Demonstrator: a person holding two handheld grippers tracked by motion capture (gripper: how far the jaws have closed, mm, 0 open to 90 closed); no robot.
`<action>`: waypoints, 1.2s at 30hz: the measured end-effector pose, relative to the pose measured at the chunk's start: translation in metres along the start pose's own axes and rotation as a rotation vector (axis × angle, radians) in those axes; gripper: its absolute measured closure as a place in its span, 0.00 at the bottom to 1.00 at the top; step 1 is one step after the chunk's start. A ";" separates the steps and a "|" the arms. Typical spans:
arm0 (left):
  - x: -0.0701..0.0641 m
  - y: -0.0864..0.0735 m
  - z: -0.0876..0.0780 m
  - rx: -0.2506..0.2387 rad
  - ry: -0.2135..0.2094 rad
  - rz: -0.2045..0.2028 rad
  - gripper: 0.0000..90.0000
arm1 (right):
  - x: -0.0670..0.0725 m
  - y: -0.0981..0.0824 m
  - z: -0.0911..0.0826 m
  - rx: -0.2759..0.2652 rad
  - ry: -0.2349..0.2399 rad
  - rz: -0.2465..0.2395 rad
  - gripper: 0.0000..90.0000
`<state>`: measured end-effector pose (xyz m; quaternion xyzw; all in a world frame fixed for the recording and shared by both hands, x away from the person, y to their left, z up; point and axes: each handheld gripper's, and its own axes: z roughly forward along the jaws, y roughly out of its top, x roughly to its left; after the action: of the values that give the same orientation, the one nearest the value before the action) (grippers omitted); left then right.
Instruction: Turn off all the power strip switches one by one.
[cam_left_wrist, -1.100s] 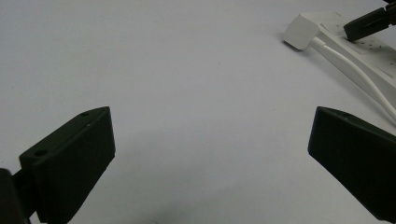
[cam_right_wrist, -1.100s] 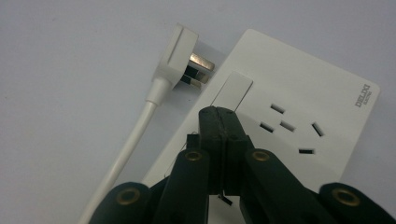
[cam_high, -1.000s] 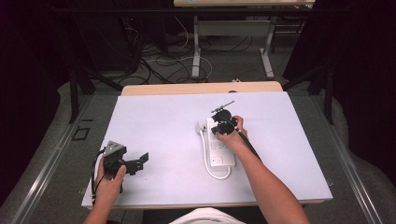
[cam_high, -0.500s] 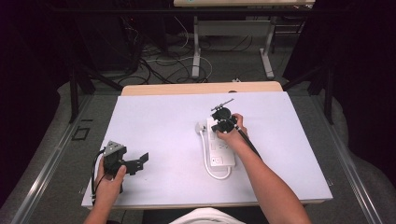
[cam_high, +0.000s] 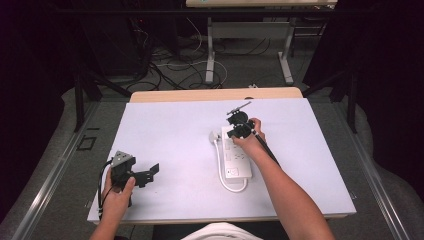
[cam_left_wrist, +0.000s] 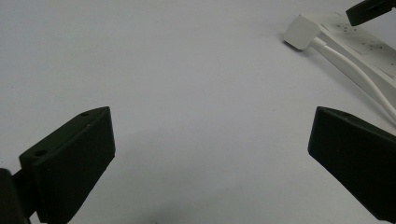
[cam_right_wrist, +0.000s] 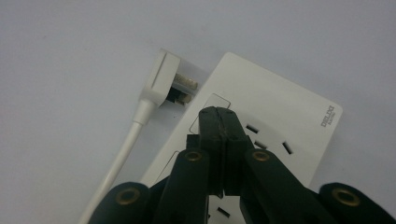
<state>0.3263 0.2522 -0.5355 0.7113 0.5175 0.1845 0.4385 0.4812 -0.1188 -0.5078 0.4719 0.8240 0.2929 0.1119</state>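
Observation:
A white power strip (cam_high: 237, 152) lies near the middle of the white table, its cable looped along its left side and ending in a white plug (cam_high: 215, 135) beside its far end. In the right gripper view the strip (cam_right_wrist: 280, 121) carries several sockets and a switch, and the plug (cam_right_wrist: 162, 77) lies on its side with its prongs toward the strip. My right gripper (cam_right_wrist: 218, 122) is shut with nothing in it, its tips over the strip's switch; from above the right gripper (cam_high: 239, 130) sits at the strip's far end. My left gripper (cam_high: 150, 172) rests open at the table's front left, the plug (cam_left_wrist: 302, 31) far ahead of it.
The white table (cam_high: 170, 130) has bare surface between the two grippers and to the right of the strip. A wooden edge (cam_high: 215, 94) runs along its far side. Beyond it, cables (cam_high: 165, 65) and desk legs stand on the floor.
My right gripper has edged slightly toward the strip's far end. The left gripper has stayed in place.

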 end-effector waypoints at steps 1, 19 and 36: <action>0.000 0.000 0.000 0.000 0.000 0.000 0.01 | 0.000 0.001 0.000 0.002 0.008 0.004 1.00; 0.002 0.000 -0.001 -0.002 -0.002 -0.004 0.01 | -0.007 0.004 0.008 -0.032 -0.015 0.026 1.00; 0.002 0.001 -0.002 -0.005 -0.003 0.000 0.01 | -0.007 0.007 0.020 -0.049 -0.021 0.044 1.00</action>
<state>0.3262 0.2551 -0.5345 0.7104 0.5164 0.1848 0.4411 0.4986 -0.1145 -0.5204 0.4902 0.8046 0.3105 0.1257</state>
